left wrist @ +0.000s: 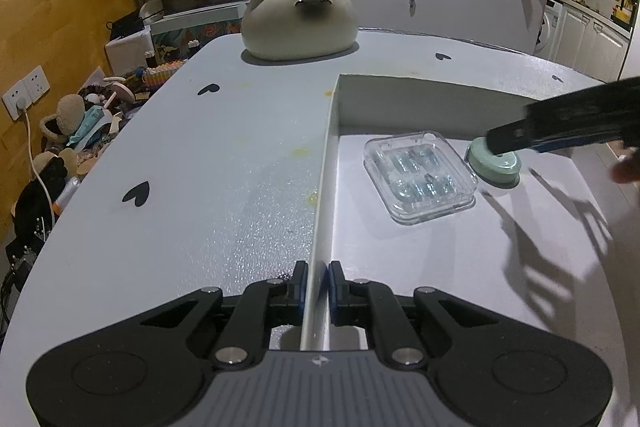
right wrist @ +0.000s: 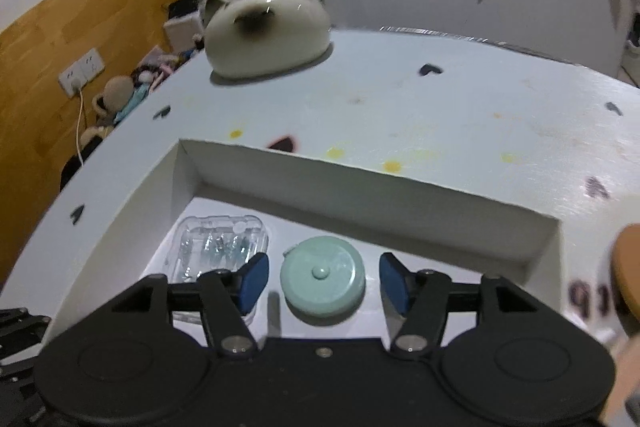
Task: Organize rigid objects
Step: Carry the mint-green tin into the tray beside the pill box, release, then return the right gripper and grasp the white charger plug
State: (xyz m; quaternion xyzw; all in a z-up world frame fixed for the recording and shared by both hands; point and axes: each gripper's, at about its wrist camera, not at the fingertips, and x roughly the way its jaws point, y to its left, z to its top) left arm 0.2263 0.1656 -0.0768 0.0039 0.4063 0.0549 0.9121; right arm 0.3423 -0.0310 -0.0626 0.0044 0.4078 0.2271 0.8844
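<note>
The pale tabletop (left wrist: 160, 155) carries a cat-shaped ceramic piece (left wrist: 300, 23) at its far edge and, nearer, a shallow white box (right wrist: 360, 203). Inside it, by the far-left corner, lies a clear plastic case (left wrist: 420, 177), and just beside that a round mint-green tape measure (right wrist: 322, 281) sits on the floor — two items look stowed. The left gripper (left wrist: 318, 281) pinches the box's left wall. The right gripper (right wrist: 320, 281) stands spread around the disc, pads clear. Only the right wrist view shows something white with an orange face (right wrist: 624, 267) at the box's right edge — possibly next.
</note>
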